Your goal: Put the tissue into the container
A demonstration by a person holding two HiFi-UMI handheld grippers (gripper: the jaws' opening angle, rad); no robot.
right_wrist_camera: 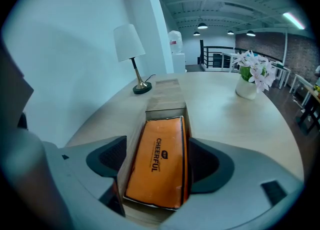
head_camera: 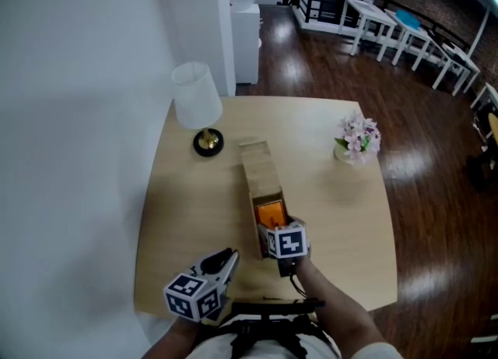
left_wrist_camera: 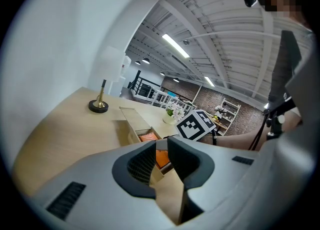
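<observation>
A long, narrow wooden container [head_camera: 255, 164] lies lengthwise in the middle of the table [head_camera: 334, 217]. An orange tissue pack [right_wrist_camera: 160, 159] lies flat in its open near end [head_camera: 271, 213]. My right gripper [right_wrist_camera: 157, 161] hangs just over that end [head_camera: 274, 229], its jaws spread wide on either side of the pack and the container walls, and its pads are not pressing on the pack. My left gripper [head_camera: 224, 260] rests low at the near left, pointing at the container. Its jaws [left_wrist_camera: 161, 146] are nearly together with nothing between them.
A white-shaded lamp [head_camera: 198, 108] on a brass foot stands at the table's far left, by the wall. A small white vase of pink flowers [head_camera: 356, 141] stands at the far right. The table's front edge is right by my grippers.
</observation>
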